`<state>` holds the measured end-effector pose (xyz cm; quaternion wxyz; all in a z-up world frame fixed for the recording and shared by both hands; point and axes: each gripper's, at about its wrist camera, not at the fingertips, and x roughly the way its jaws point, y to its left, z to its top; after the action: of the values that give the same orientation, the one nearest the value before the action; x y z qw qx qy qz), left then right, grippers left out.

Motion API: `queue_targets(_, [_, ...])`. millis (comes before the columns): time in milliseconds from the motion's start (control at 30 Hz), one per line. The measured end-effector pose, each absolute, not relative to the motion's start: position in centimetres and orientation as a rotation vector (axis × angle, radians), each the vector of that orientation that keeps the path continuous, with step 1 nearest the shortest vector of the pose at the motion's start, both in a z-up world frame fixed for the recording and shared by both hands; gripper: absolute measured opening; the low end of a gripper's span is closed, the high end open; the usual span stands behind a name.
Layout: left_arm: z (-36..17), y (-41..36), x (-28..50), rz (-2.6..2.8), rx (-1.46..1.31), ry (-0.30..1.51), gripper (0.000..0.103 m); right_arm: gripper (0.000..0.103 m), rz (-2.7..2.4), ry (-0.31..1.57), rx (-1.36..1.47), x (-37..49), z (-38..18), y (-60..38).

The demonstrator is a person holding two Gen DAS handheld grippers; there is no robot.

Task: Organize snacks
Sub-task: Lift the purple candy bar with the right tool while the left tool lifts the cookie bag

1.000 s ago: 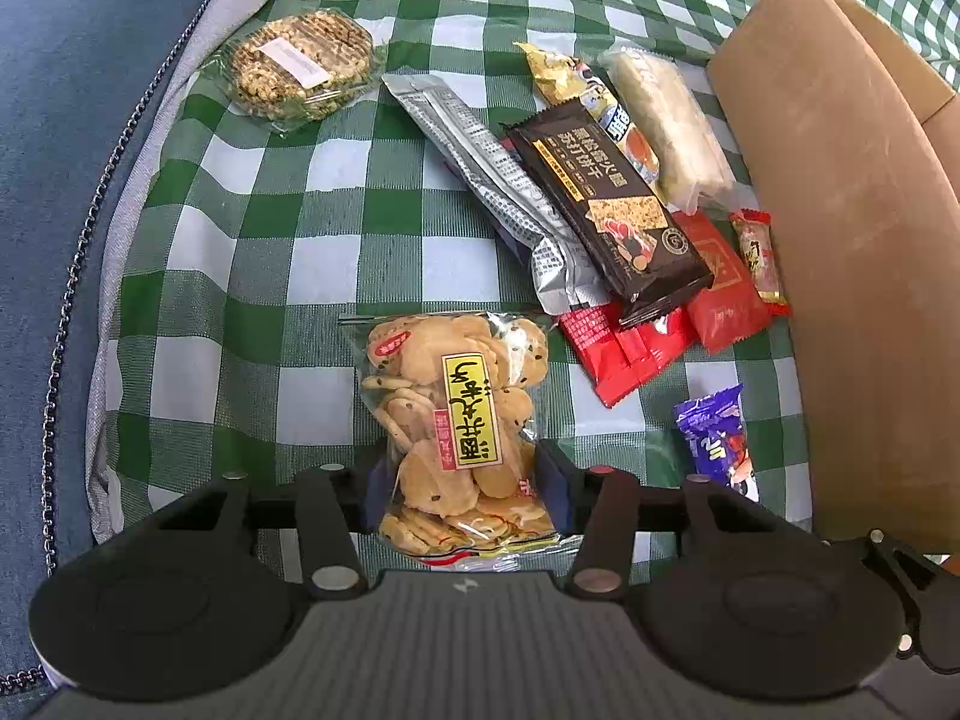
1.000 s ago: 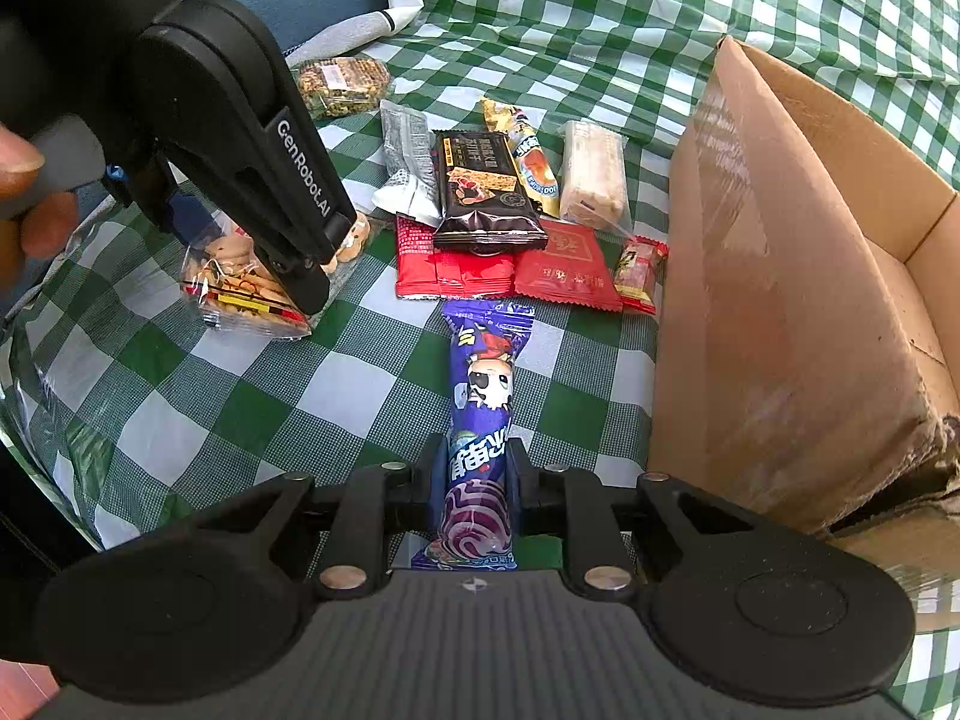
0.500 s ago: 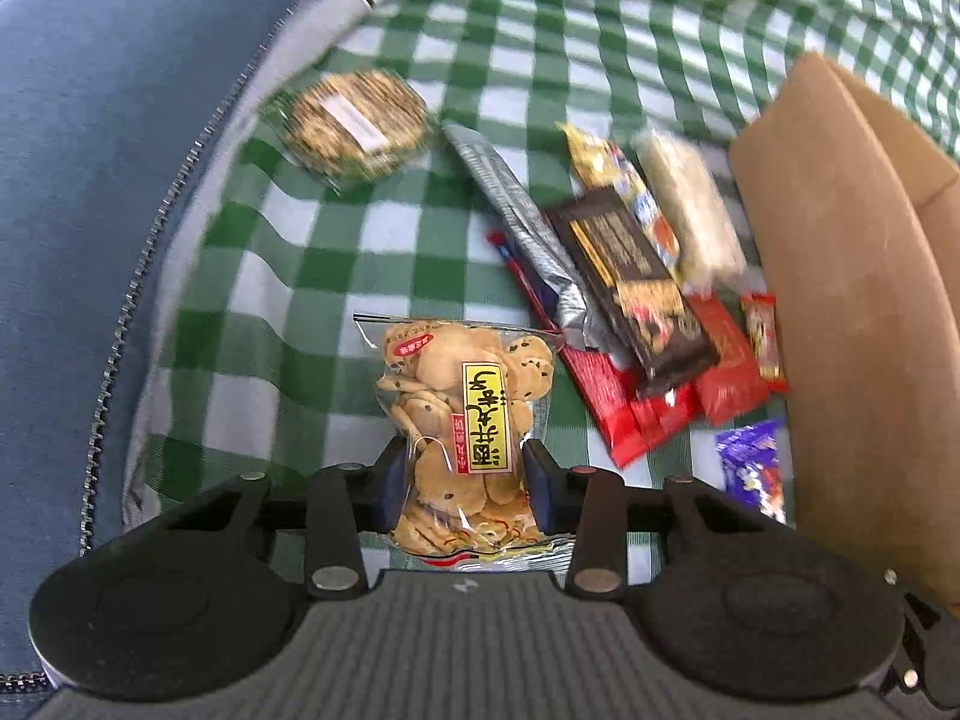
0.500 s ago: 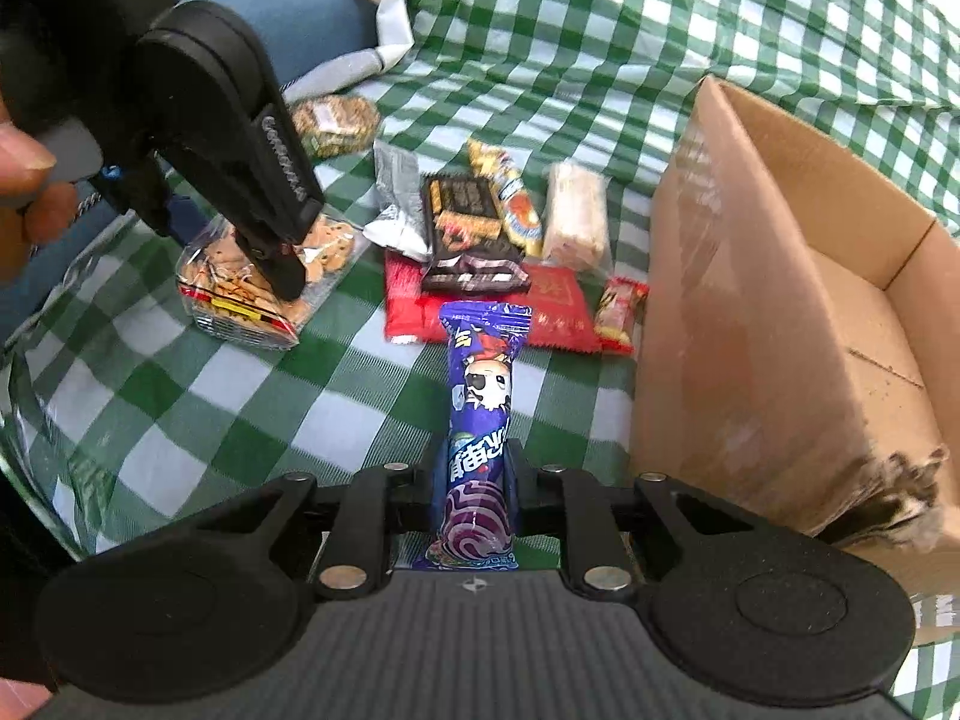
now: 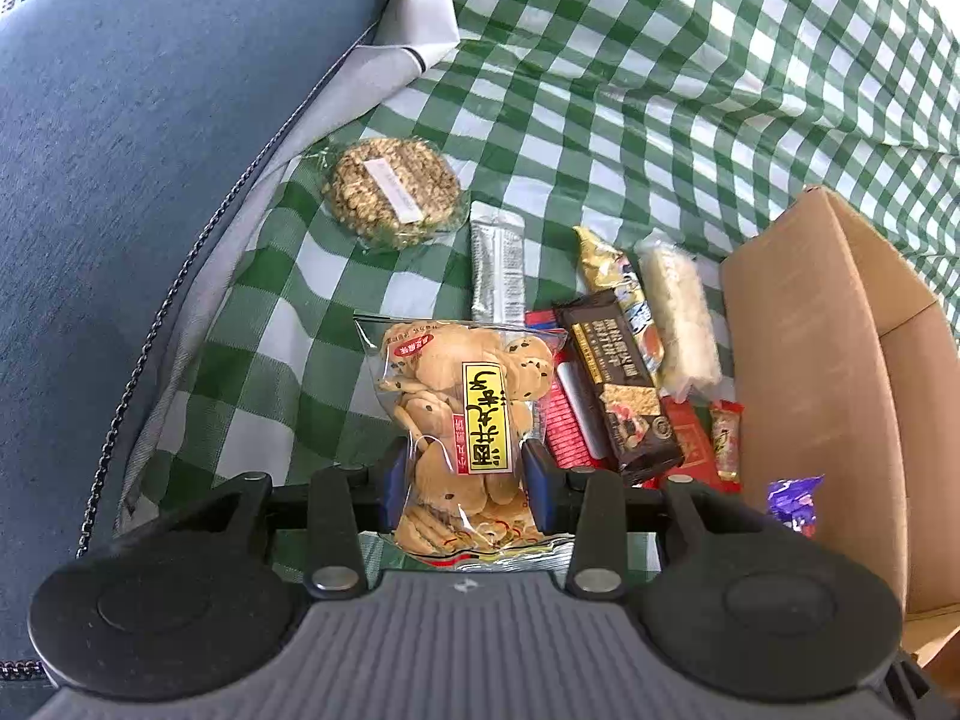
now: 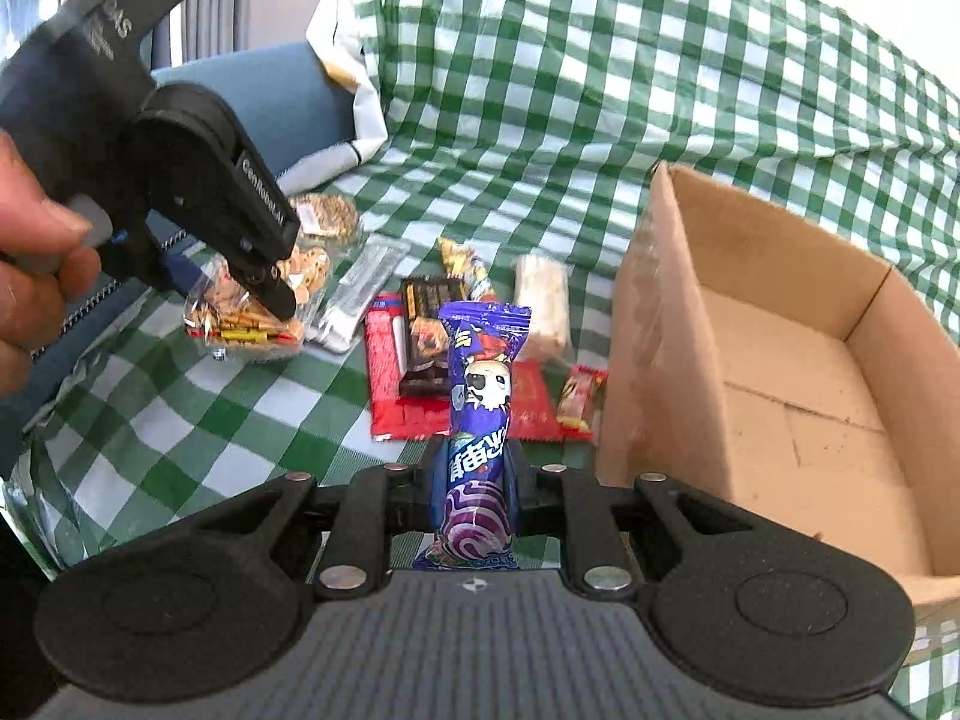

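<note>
My left gripper (image 5: 461, 489) is shut on a clear bag of cookies (image 5: 468, 414) with a yellow label and holds it above the checked cloth. My right gripper (image 6: 477, 480) is shut on a purple candy wrapper (image 6: 480, 396), held up left of the open cardboard box (image 6: 780, 360). The box also shows at the right of the left wrist view (image 5: 828, 372). The left gripper with the cookie bag (image 6: 252, 312) shows at the left of the right wrist view. Loose snacks lie between them: a dark cracker pack (image 5: 618, 372), red packets (image 6: 390, 384), a white rice bar (image 5: 678, 312).
A round seed cake (image 5: 390, 192) and a silver packet (image 5: 498, 264) lie on the green checked cloth (image 5: 600, 90). A blue cushion (image 5: 120, 180) borders the cloth at the left. A small red candy (image 5: 726, 438) lies by the box wall.
Both grippers have risen with their snacks. The cookie bag has left the cloth, and the purple wrapper is higher, with the inside of the box now in view.
</note>
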<state>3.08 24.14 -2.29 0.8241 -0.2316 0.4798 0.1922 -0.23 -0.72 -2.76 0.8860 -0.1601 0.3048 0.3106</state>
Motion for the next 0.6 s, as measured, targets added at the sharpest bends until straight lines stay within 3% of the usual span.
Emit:
queue_targets(300, [-1.5, 23.7, 3.3, 0.401, -0.494, 0.963, 0.044, 0.019, 0.632, 0.585, -0.316, 0.2, -0.7, -1.9])
queue_targets(600, [-0.3, 23.0, 3.4, 0.398, -0.493, 0.893, 0.044, 0.019, 0.631, 0.493, -0.153, 3.5, 5.2, -5.9])
